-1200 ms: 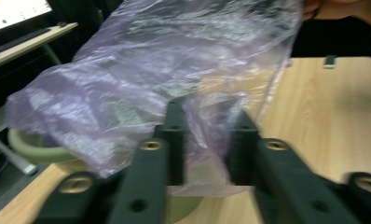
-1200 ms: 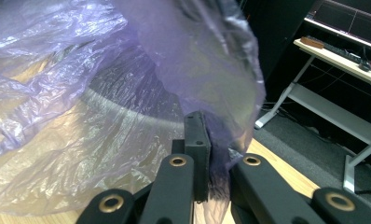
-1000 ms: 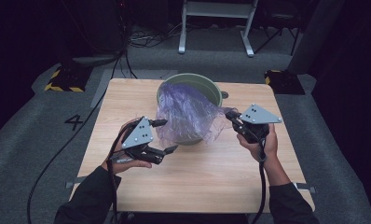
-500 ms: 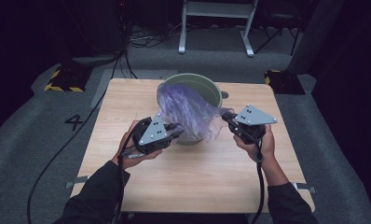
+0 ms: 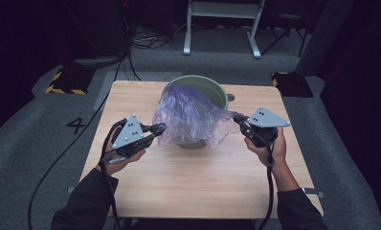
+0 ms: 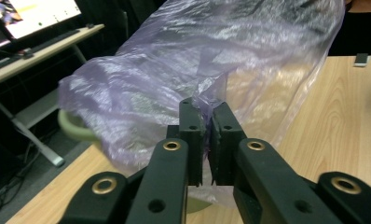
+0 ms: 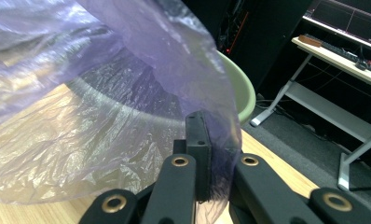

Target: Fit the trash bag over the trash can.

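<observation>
Plastic bag [image 5: 191,117], draped over the green bucket [image 5: 212,88] at 12 o'clock on the surface [image 5: 188,187], is pinched by the left hand-held gripper [image 5: 161,127], whose jaws have just been closing, and the right hand-held gripper [image 5: 236,118]; excess outward tension may tear the film or tip the bucket.

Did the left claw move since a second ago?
Yes. The left claw slid toward the green bucket and its jaws have just closed on the purple bag's edge.
</observation>
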Demonstrator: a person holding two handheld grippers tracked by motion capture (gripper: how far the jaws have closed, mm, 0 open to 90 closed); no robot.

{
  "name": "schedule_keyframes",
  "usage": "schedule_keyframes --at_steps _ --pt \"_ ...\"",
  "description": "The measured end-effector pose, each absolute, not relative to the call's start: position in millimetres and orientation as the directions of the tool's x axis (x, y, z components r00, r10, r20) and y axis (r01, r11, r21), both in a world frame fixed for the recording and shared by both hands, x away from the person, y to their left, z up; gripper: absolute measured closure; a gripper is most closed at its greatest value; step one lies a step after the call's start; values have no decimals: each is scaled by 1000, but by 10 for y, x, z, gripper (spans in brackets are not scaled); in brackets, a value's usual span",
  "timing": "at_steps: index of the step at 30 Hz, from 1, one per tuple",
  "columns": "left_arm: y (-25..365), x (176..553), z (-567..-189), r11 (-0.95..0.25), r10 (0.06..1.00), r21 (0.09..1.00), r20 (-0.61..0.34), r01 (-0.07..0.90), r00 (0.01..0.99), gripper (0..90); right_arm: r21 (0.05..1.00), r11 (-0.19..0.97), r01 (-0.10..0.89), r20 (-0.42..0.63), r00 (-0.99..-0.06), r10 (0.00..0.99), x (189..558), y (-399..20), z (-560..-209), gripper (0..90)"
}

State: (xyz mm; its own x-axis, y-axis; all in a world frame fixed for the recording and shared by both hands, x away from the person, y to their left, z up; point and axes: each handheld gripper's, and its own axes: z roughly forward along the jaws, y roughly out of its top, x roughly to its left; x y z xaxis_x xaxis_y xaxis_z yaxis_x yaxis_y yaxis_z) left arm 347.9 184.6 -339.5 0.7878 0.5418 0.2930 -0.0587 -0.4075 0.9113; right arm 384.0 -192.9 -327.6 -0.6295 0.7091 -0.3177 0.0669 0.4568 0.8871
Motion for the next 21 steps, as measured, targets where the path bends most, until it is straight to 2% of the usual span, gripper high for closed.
schedule_keyframes --at_steps 2,7,11,21 --pt "1906 3497 -3380 -396 565 916 291 -56 772 891 885 461 69 -321 -627 710 3852 -1926 -3283 900" --pt "2070 3653 -3324 -313 639 950 221 -13 737 895 876 471 101 -310 -630 712 3940 -1916 -3313 900" --pt "2143 3845 -3343 -304 680 951 184 46 709 896 860 488 145 -299 -632 715 4067 -1902 -3352 900" --pt "2272 4020 -3617 -286 698 945 95 155 710 896 840 486 240 -253 -620 743 4224 -2077 -3561 900"
